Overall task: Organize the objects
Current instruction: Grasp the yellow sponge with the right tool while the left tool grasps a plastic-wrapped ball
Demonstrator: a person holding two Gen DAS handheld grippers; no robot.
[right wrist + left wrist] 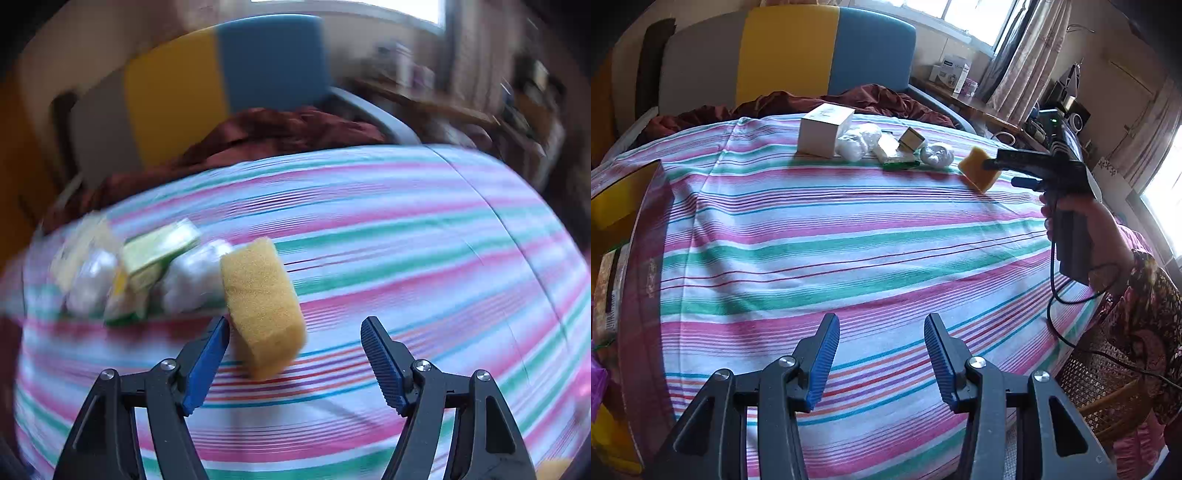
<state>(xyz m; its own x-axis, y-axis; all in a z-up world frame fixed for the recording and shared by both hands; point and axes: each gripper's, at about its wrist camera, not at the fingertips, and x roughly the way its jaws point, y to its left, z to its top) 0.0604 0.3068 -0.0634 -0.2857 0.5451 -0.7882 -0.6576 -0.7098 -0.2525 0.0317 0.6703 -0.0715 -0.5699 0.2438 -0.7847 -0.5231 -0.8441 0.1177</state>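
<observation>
Your left hand-held gripper (882, 363) sits closest, jaws partway apart with nothing between them, hovering over the striped sheet (849, 236) on the bed. Over on the right, your right hand-held gripper (295, 360) has its jaws wide. That yellow sponge (264, 306) is tilted between them, hugging the left pad, and the right pad is clear of it. Looks loose to me, not clamped. Just left of the sponge there's a cluster: white box (824, 130), a couple of white wads (857, 143), a small box (911, 139) and something green (900, 165). A cardboard box (626, 206) sits at the bed's left edge.
</observation>
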